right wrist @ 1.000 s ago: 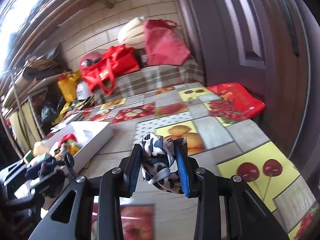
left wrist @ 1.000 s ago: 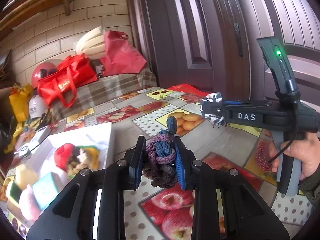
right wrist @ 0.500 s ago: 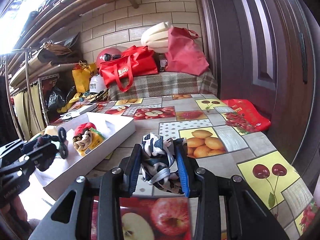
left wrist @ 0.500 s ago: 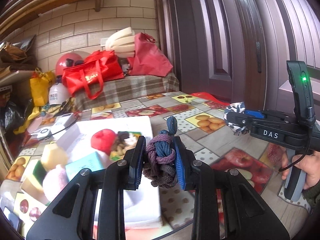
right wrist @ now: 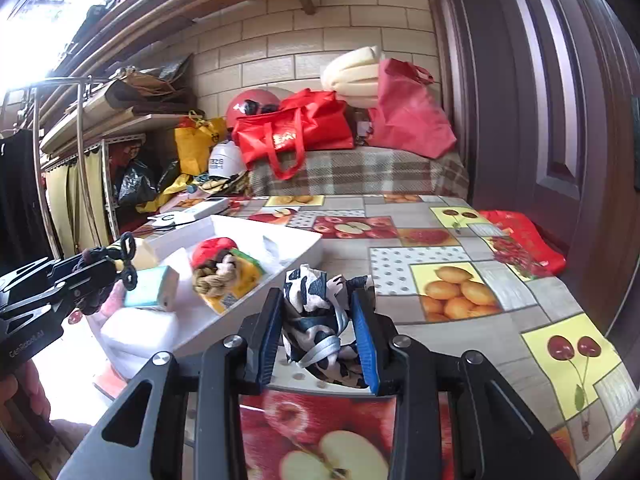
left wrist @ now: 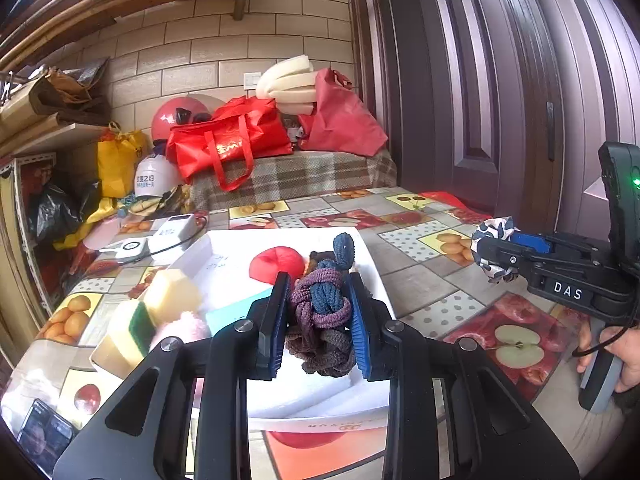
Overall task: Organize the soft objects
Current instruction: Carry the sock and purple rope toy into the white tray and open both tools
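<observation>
Currently both tools are loaded; left to right in the left wrist view: yellow-and-green sponge [left wrist: 132,328] at 9 o'clock inside the white tray [left wrist: 376,276], pale yellow foam block [left wrist: 172,292] just beyond it, pink fluffy thing [left wrist: 184,328] beside those; teal box [left wrist: 232,312] partly hidden behind the left tool [left wrist: 320,312]; left tool's blue pads pressed onto a knotted bundle of hair ties [left wrist: 322,308], purple, blue and brown strands, held over the tray; red soft piece [left wrist: 276,264] in the tray at 12 o'clock of the bundle; right tool [left wrist: 496,256] at 3 o'clock, held by a hand [left wrist: 624,360], a black-and-white cloth pinched at its tip.

Right wrist view: left tool [right wrist: 116,268] at 9 o'clock over the tray's [right wrist: 304,248] near end; teal box [right wrist: 152,288], then a braided tan rope piece [right wrist: 216,276] on a yellow pack, red piece [right wrist: 212,246] behind it; right tool [right wrist: 320,344] clamped on the cow-print cloth [right wrist: 320,320], over the fruit-print tabletop [right wrist: 460,292] just right of the tray's edge; red pouch [right wrist: 520,236] at 2 o'clock by the door.
</observation>
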